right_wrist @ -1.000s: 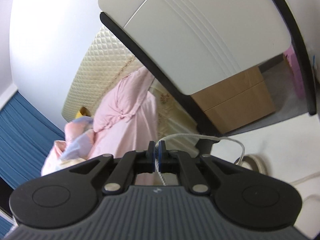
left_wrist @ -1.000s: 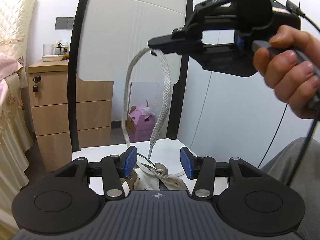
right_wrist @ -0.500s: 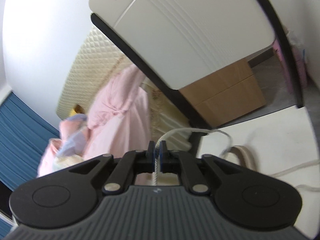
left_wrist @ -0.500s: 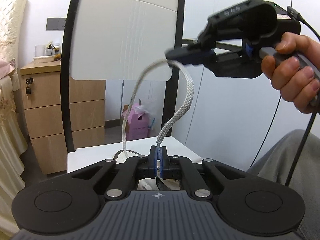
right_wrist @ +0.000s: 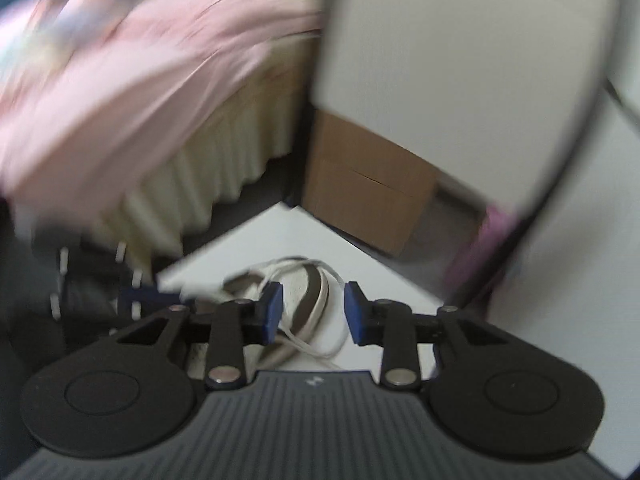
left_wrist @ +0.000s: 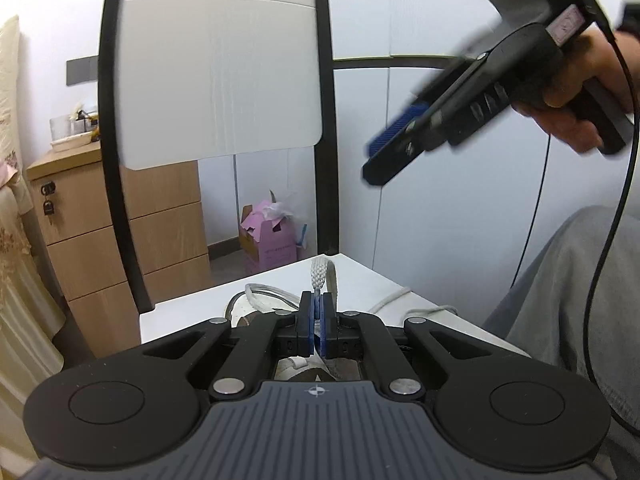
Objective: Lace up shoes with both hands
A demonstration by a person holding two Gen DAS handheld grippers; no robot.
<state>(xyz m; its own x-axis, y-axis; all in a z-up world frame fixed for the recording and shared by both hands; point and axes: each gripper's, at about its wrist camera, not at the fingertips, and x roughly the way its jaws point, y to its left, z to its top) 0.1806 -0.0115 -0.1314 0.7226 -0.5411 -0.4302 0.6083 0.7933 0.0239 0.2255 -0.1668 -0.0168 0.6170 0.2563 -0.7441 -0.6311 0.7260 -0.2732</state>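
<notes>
One lace end [left_wrist: 318, 276] is pinched in the left gripper [left_wrist: 317, 320], jaws closed on it just above the shoe [left_wrist: 256, 308], which lies on the white surface [left_wrist: 360, 280]. The right gripper [right_wrist: 313, 312] hangs over the shoe [right_wrist: 308, 300], its jaws opening with nothing pressed between them; loose lace lies below. Judging by the slack loops, lacing is only partly done: threading and tightening remain. No brand, label or writing is legible.

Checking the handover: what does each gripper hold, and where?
Left gripper pinches the shoelace near its tip. Right gripper is opening, holding nothing.
</notes>
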